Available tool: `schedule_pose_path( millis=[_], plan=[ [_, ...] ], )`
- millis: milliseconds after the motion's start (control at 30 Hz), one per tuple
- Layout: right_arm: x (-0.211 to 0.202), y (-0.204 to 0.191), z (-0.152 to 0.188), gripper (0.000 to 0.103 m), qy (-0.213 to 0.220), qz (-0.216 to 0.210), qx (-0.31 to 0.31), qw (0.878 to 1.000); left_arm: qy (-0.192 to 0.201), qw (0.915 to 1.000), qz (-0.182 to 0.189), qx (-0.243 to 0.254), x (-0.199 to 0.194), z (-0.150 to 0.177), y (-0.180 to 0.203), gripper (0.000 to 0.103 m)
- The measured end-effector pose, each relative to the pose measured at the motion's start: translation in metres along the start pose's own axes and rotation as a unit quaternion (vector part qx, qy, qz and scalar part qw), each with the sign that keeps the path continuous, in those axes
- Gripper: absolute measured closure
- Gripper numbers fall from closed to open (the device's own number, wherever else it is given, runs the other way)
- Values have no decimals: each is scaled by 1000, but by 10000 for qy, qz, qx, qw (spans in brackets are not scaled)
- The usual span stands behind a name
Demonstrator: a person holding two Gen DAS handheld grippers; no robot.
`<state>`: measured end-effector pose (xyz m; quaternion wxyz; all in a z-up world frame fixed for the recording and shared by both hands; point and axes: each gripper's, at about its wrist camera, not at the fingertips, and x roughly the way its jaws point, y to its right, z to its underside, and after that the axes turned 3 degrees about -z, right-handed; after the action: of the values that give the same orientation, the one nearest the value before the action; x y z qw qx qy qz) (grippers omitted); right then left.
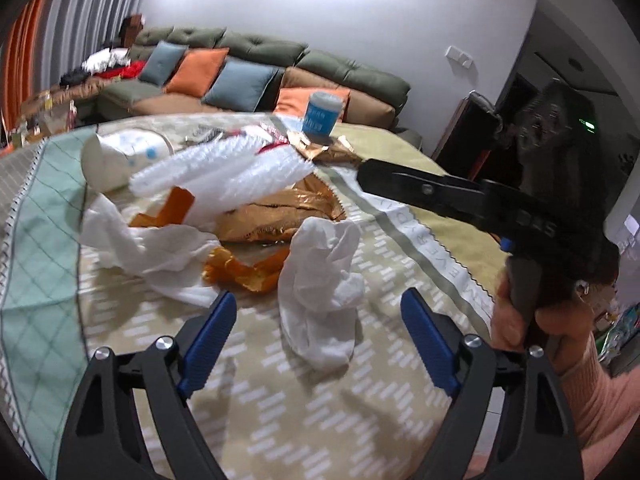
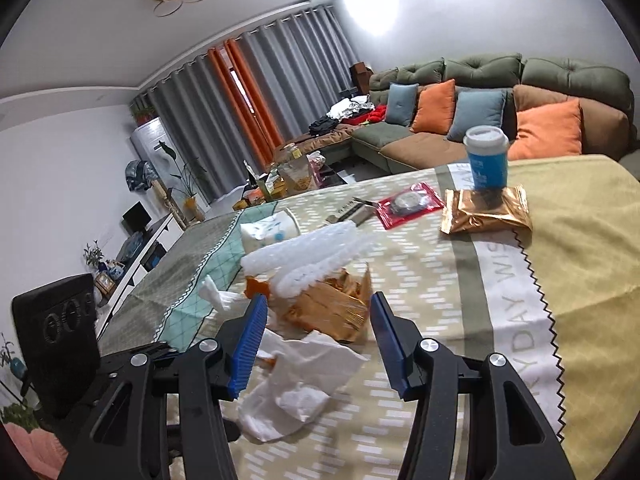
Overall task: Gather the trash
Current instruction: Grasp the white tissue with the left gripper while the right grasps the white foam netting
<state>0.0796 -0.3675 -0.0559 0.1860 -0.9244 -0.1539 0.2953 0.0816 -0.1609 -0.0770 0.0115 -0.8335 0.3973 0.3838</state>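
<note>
Left wrist view shows your left gripper (image 1: 318, 312) with its blue fingers (image 1: 210, 330) spread wide and nothing between them. It sits over the tablecloth (image 1: 360, 400) near the table's close edge. A crumpled white tissue (image 1: 320, 280) lies on the cloth just past the fingertips. Another white tissue (image 1: 148, 248) lies to its left. Behind them sit a gold wrapper (image 1: 272, 216), a piece of white foam netting (image 1: 224, 176) and a tipped paper cup (image 1: 116, 160). Your right gripper (image 1: 460, 196) reaches in from the right side, held in your hand (image 1: 516, 320).

From the right wrist view, its blue fingers (image 2: 250, 348) are partly spread and hold nothing. A white tissue (image 2: 304, 384) lies under them. A blue cup (image 2: 486, 164) stands on a gold packet (image 2: 486, 214) near the table's far edge, beside a red packet (image 2: 408, 204).
</note>
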Motion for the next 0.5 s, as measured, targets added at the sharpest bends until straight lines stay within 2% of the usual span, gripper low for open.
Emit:
schedule_pose_path(
  millis=[67, 167, 233, 300, 333, 467, 500],
  plan=[
    [2, 5, 1, 49, -15, -30, 52, 10000, -128, 9999, -22, -40, 10, -3, -1, 20],
    [5, 8, -1, 49, -29, -71, 115, 9999, -322, 9994, 64, -53, 22, -5, 2, 30],
    [7, 9, -3, 49, -29, -135, 149, 9998, -449, 9990, -6, -5, 29, -6, 4, 37],
    [12, 9, -5, 49, -55, -186, 164, 9997, -542, 9985, -35, 13, 35, -7, 5, 49],
    [15, 8, -6, 49, -78, -211, 153, 9996, -547, 9985, -61, 19, 36, -7, 6, 51],
    [28, 4, -11, 49, -220, -353, 142, 9990, -602, 9981, -50, -77, 37, -9, 0, 78],
    [30, 3, -13, 49, -234, -371, 138, 9989, -604, 9981, -34, -116, 38, -9, -1, 80]
  ],
)
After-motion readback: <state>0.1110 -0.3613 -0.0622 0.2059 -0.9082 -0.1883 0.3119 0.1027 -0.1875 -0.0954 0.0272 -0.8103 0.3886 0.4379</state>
